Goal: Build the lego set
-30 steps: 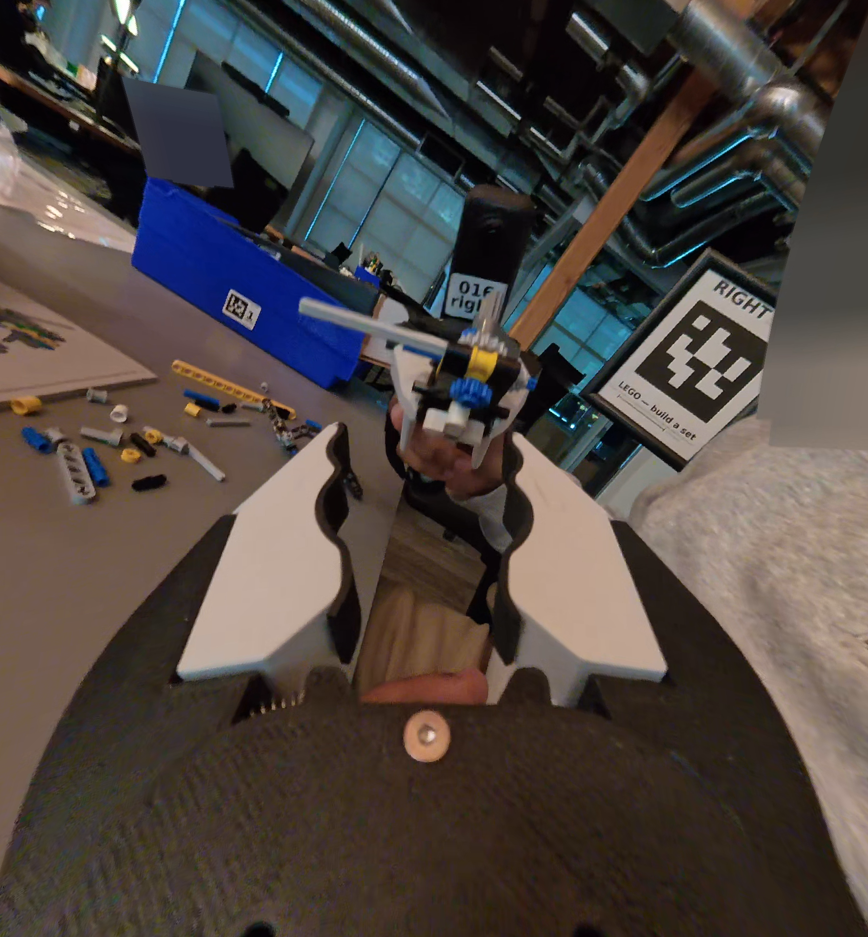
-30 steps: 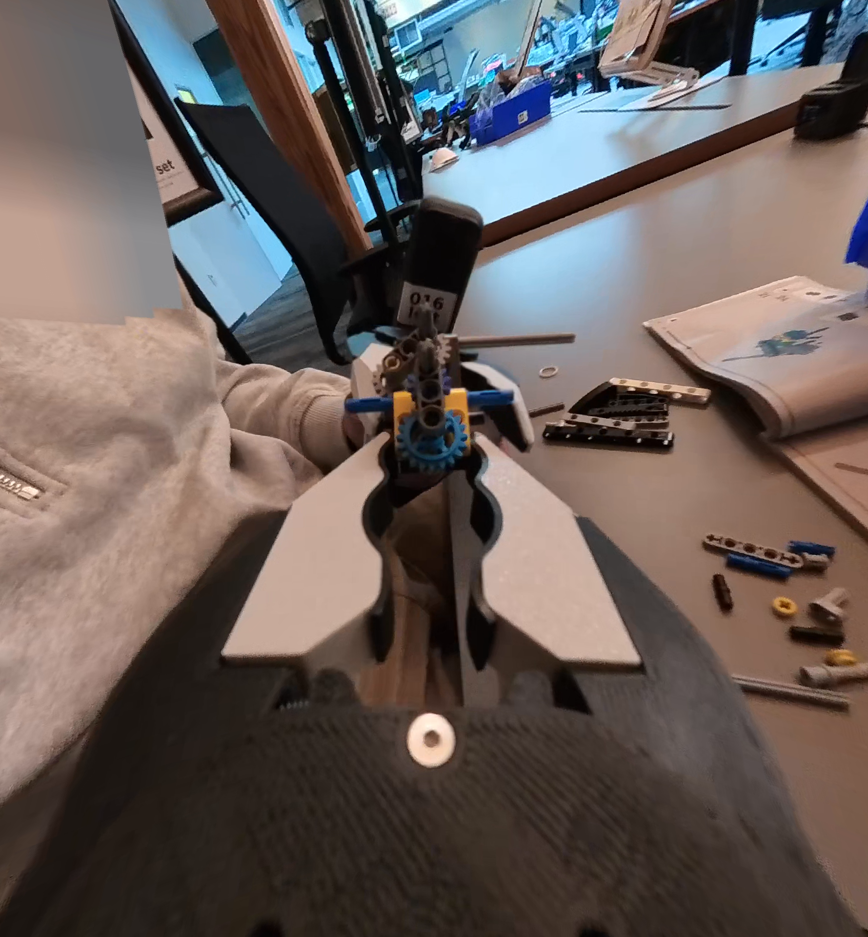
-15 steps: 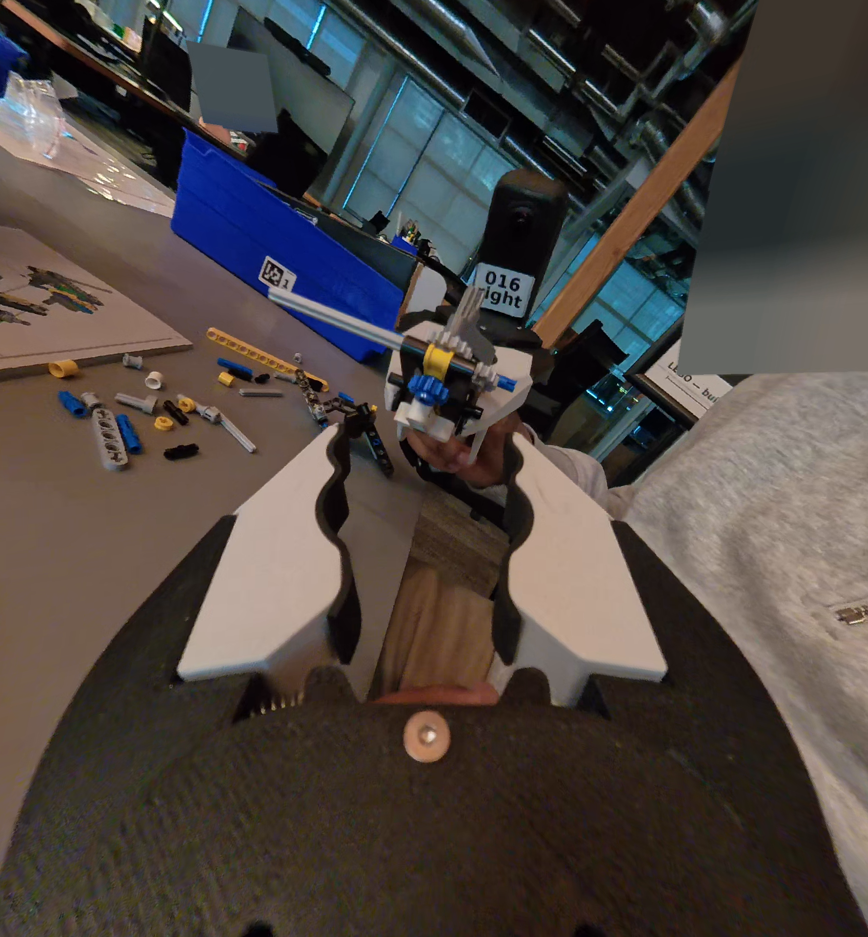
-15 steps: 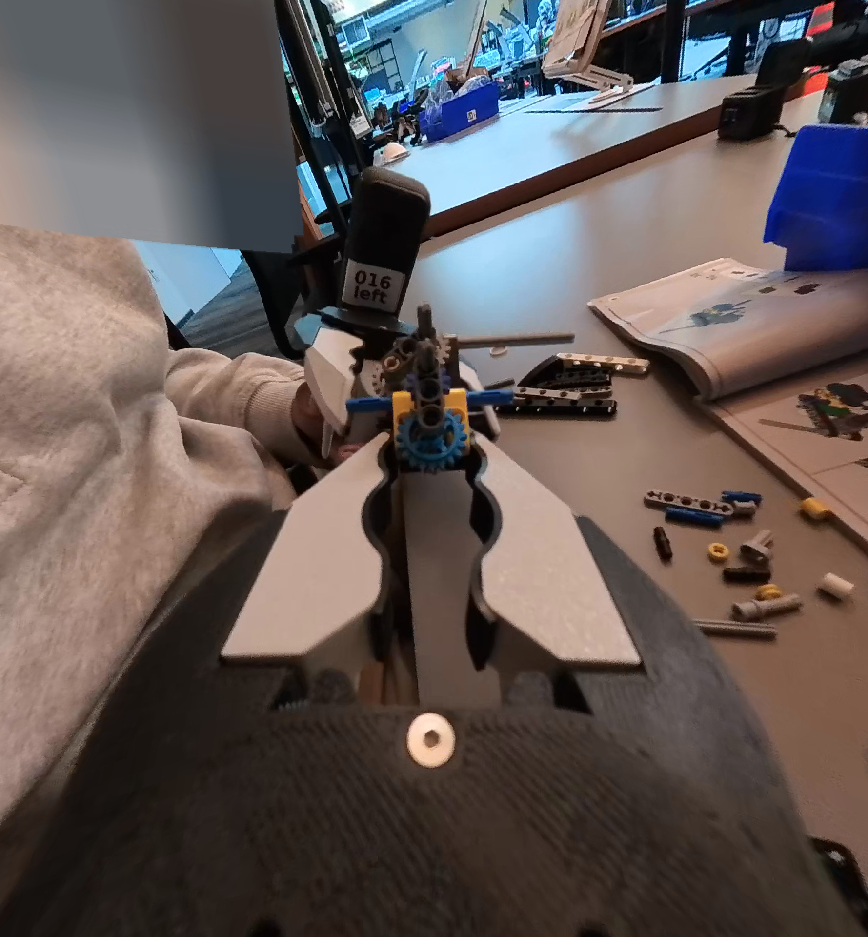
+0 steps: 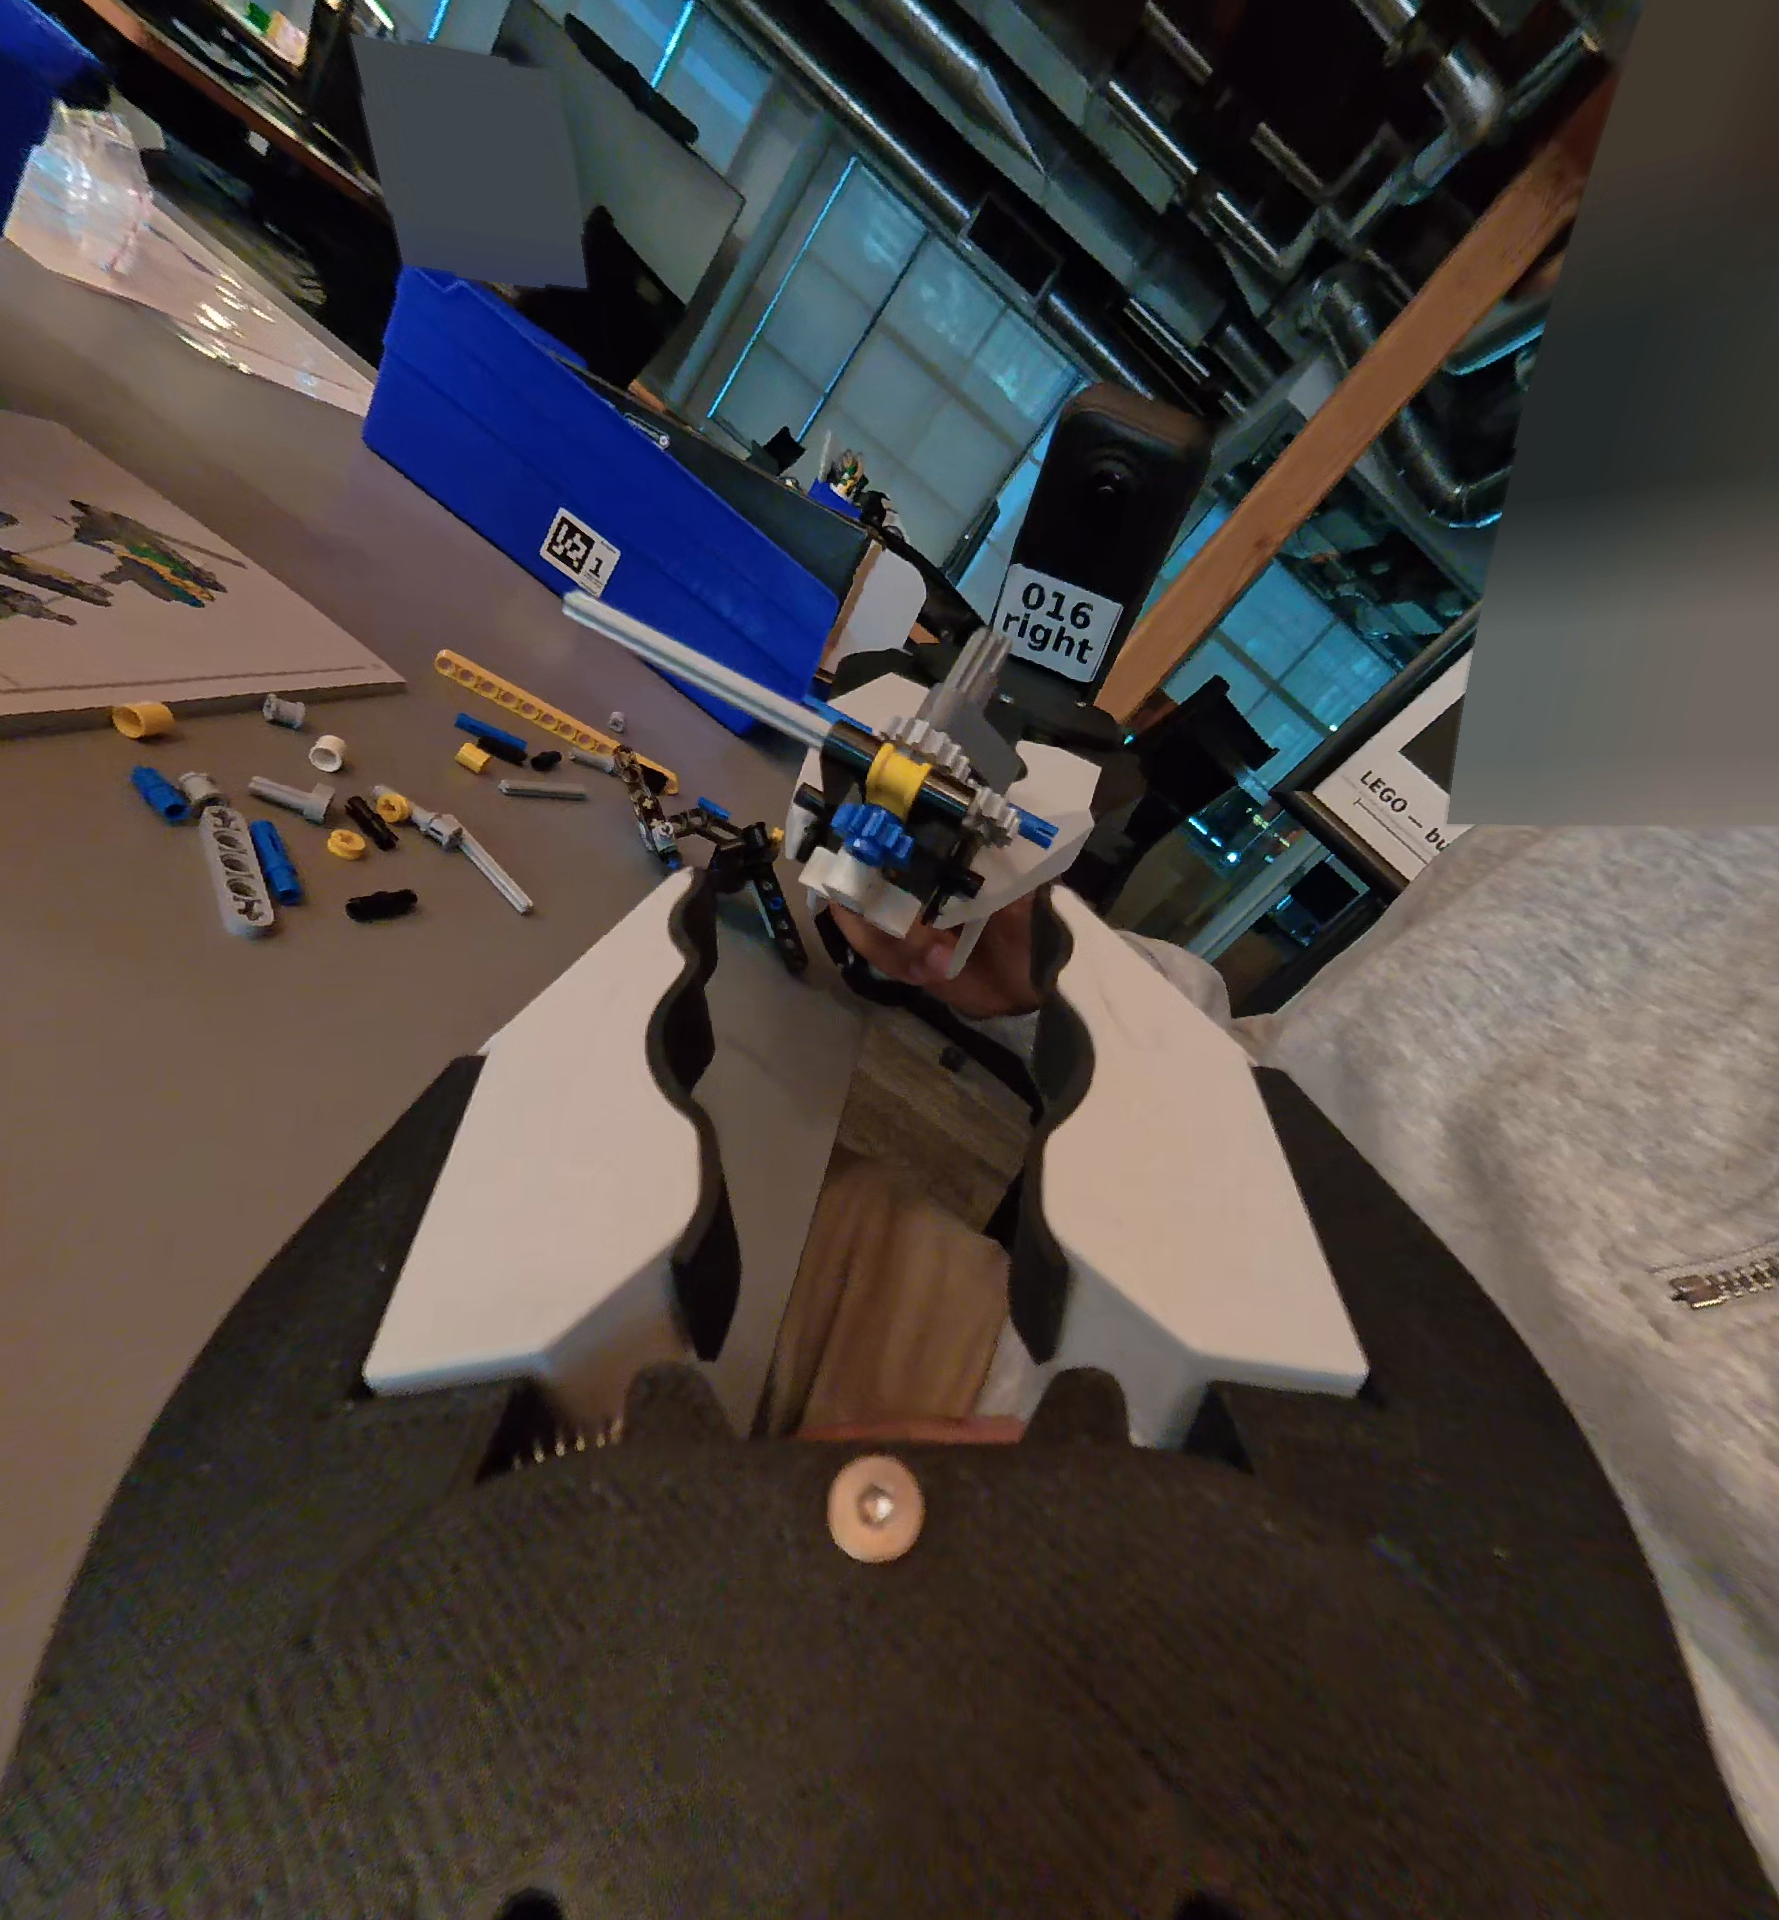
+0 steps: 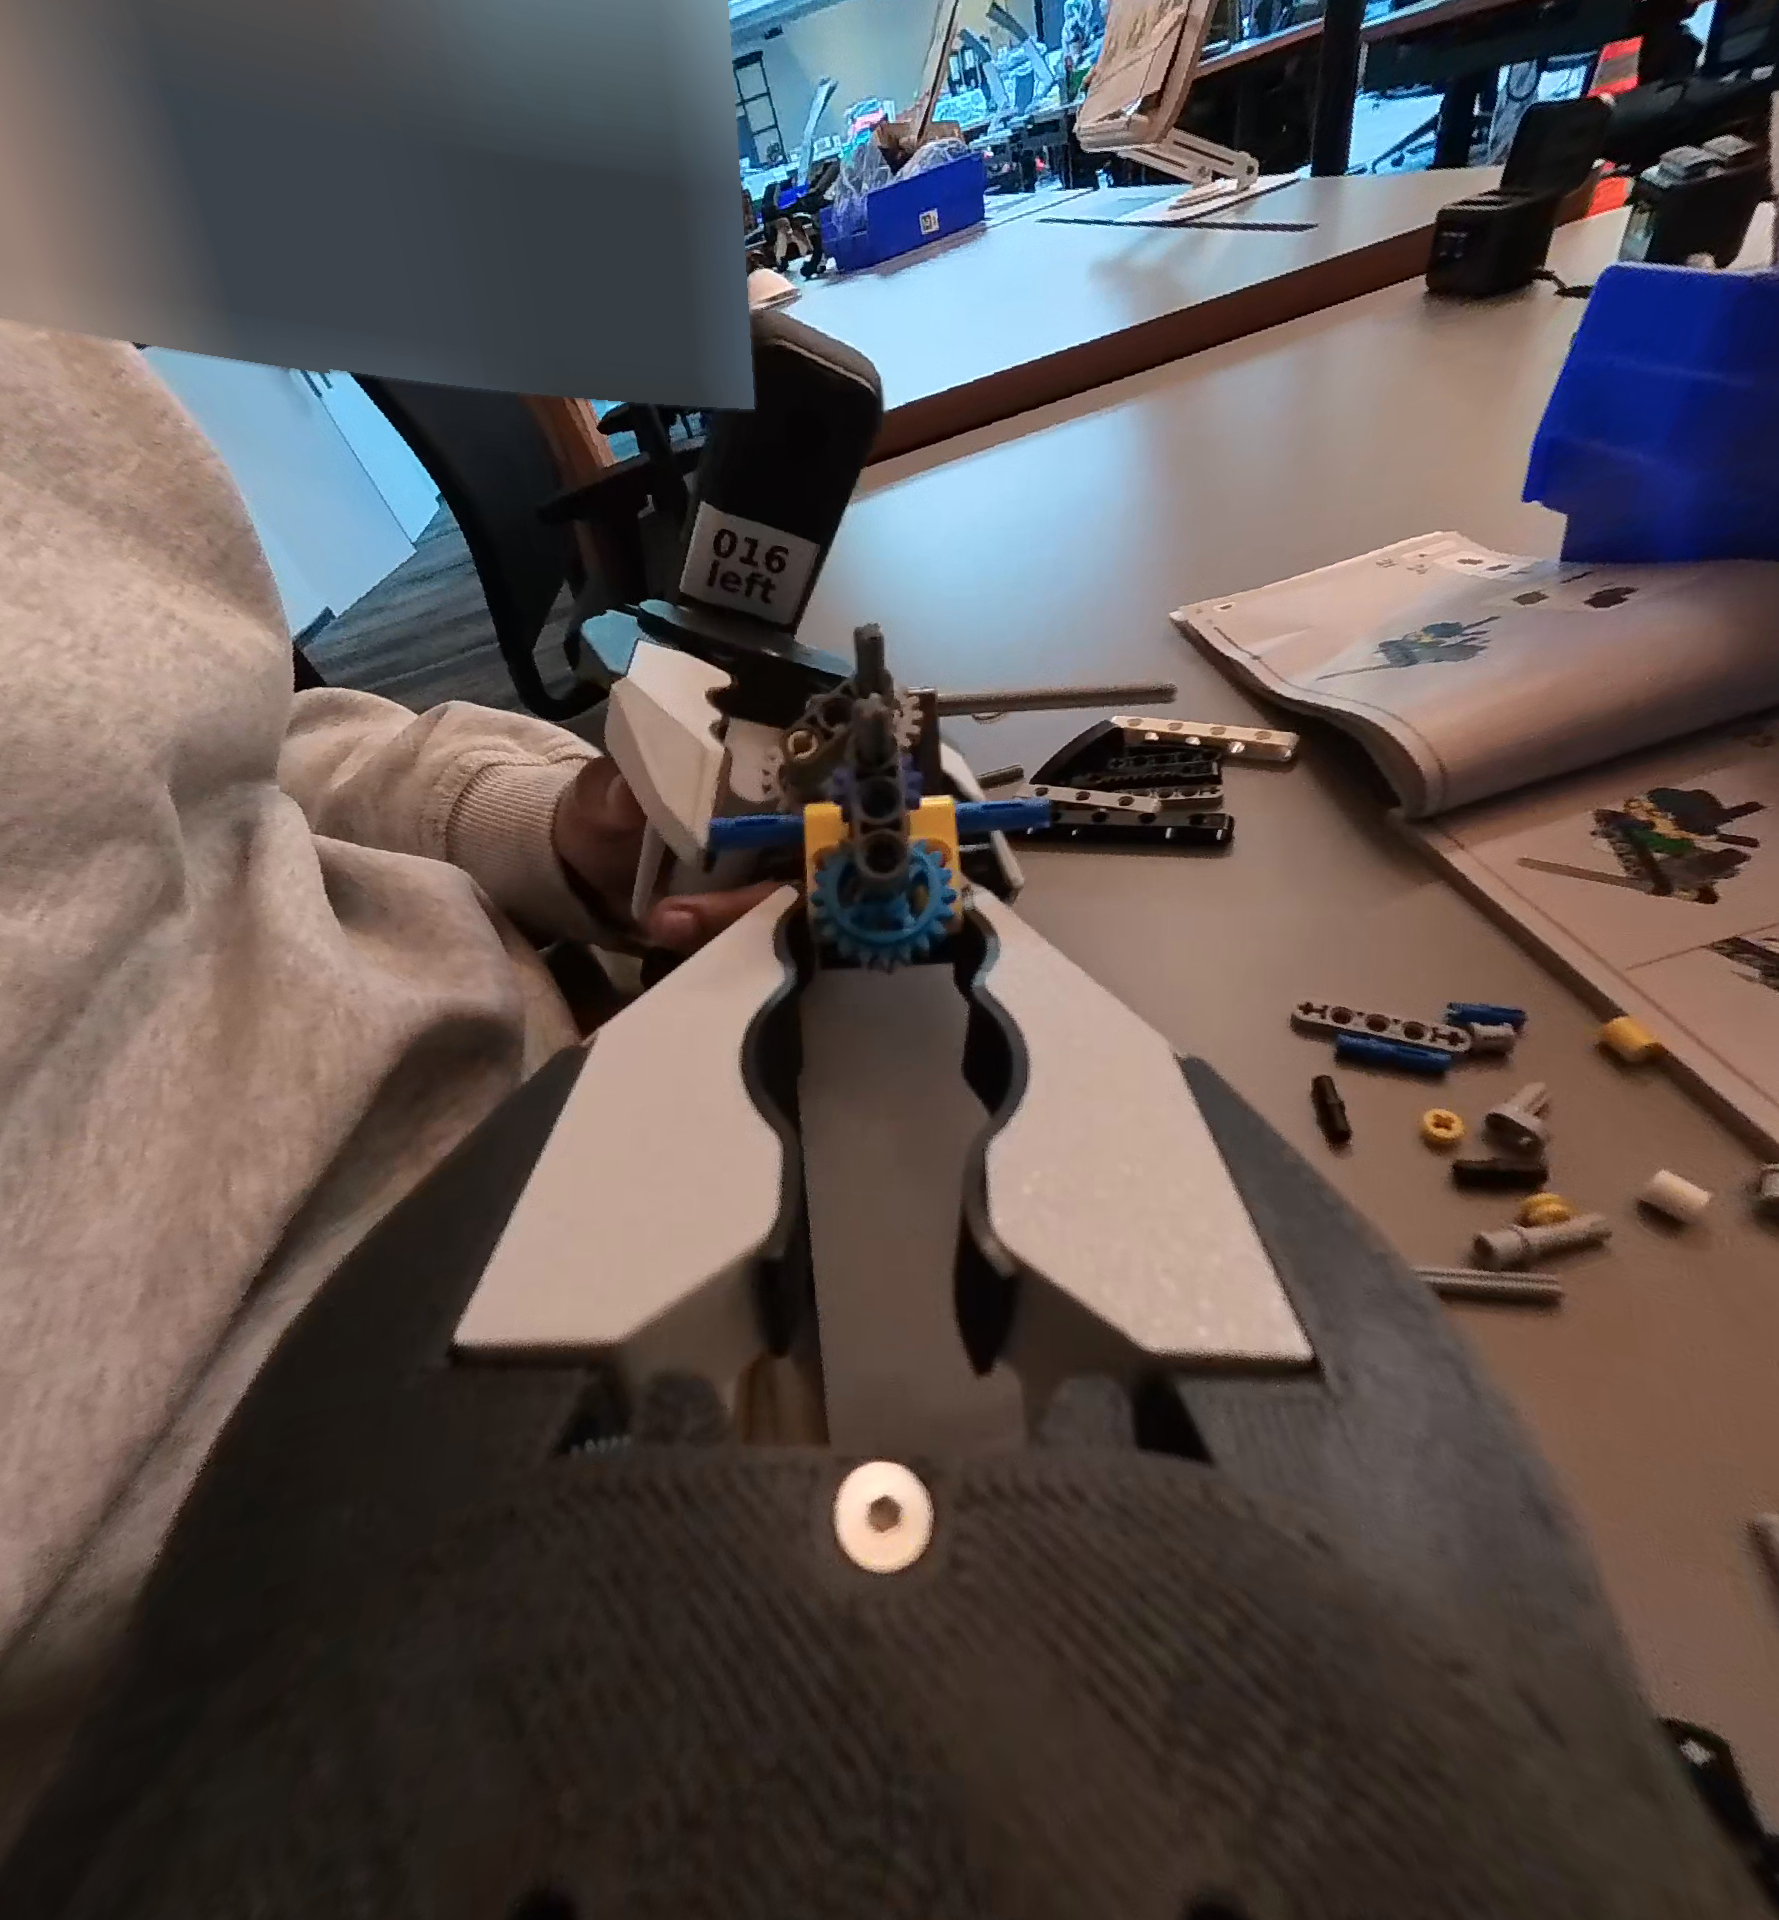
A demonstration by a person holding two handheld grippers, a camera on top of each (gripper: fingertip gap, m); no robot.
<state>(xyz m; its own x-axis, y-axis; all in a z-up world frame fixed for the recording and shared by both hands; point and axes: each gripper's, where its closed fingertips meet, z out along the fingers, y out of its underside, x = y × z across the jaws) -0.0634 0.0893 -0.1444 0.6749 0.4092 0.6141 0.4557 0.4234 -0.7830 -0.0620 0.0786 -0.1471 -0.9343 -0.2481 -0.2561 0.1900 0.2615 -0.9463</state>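
Between the right tool's (image 6: 880, 935) tips, the lego assembly (image 6: 877, 847).

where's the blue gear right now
In the right wrist view the blue gear sits at the front of the lego assembly clamped at the tips of the right gripper, just below its yellow block, held above the grey table.

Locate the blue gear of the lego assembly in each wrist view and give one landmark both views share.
Left wrist view: blue gear sits centre, just beyond the open left fingers, on the assembly clamped by the far right gripper.
Right wrist view: it faces the camera at the fingertips.
Shared landmark: the open instruction booklet.
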